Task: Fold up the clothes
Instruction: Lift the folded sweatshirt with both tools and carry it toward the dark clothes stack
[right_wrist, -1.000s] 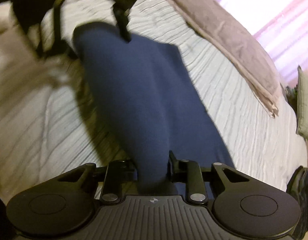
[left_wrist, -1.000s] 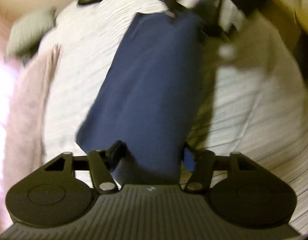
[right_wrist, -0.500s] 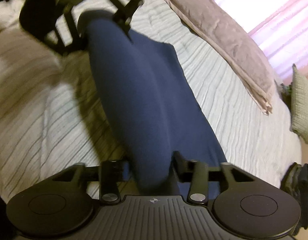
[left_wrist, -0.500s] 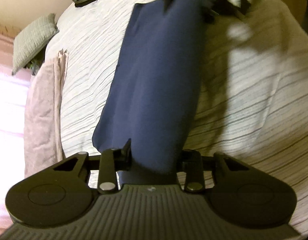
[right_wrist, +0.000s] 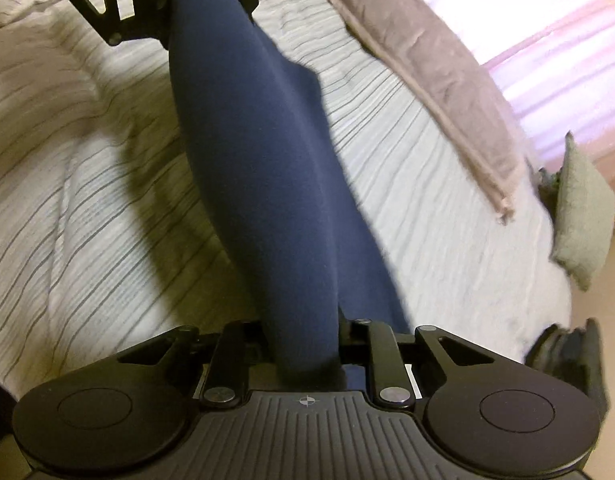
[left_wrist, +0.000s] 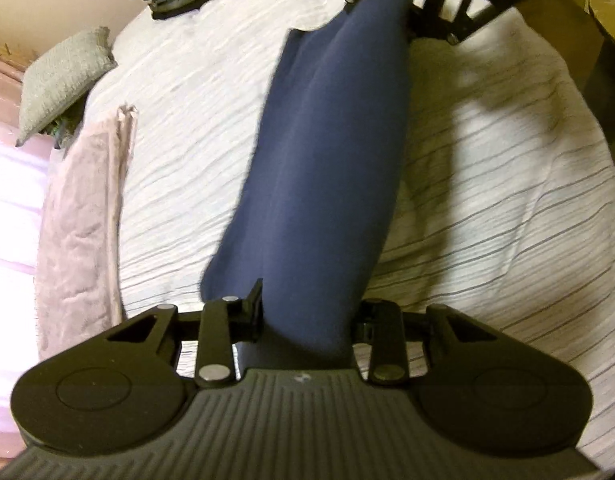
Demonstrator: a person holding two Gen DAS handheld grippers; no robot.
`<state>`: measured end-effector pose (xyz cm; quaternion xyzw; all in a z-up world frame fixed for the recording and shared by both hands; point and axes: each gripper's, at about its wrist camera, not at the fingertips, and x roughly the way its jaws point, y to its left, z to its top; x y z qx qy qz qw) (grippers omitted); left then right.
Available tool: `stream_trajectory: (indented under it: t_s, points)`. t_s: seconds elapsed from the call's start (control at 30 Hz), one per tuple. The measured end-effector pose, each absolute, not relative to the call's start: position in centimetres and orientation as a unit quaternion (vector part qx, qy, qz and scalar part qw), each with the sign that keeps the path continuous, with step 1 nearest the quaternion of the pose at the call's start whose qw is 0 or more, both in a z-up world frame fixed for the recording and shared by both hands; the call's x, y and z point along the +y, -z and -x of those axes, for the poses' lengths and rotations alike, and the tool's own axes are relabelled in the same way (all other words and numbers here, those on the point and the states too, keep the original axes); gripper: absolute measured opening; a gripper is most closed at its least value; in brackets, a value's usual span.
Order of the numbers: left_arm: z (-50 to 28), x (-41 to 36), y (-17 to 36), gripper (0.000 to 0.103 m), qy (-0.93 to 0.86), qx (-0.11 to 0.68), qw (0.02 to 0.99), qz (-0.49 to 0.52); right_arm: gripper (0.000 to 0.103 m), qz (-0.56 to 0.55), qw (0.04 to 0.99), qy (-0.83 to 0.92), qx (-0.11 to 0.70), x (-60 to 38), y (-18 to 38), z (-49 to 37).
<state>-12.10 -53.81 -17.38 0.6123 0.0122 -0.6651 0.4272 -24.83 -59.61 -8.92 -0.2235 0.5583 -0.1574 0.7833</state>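
Because you have one end of the navy garment [left_wrist: 327, 168] pinched in each tool, it hangs as a long doubled band above the striped bedspread [left_wrist: 487, 208], stretched between them. Left gripper [left_wrist: 307, 320]: fingers closed on the near end, cloth bunched between them. Right gripper [right_wrist: 303, 344]: likewise clamped on the opposite end, with a loose flap drooping on the window side. Holding both ends taut likely keeps the fold edges aligned before you lay it down. No containers in sight. What stands in for them is the bed: a pink blanket [left_wrist: 83, 216] lies along its window edge, a grey cushion [left_wrist: 63, 80] sits past it, and a dark stack of clothes [right_wrist: 567, 352], apparently folded, rests near the corner.
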Motion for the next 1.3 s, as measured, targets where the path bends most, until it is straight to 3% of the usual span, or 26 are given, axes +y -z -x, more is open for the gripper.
stream_trajectory:
  t_s: [0.33, 0.6, 1.3]
  points:
    - [13.7, -52.0, 11.3, 0.03, 0.702, 0.018, 0.41, -0.582, 0.019, 0.22, 0.768, 0.173, 0.576, -57.0, 1.3, 27.0]
    - [17.0, -52.4, 6.9, 0.03, 0.732, -0.057, 0.379, -0.563, 0.019, 0.194, 0.749, 0.259, 0.578, -55.2, -4.5, 30.9]
    - [38.9, -60.1, 2.9, 0.03, 0.762, -0.185, 0.285, -0.552, 0.019, 0.113, 0.709, 0.408, 0.564, -58.1, -8.9, 51.9]
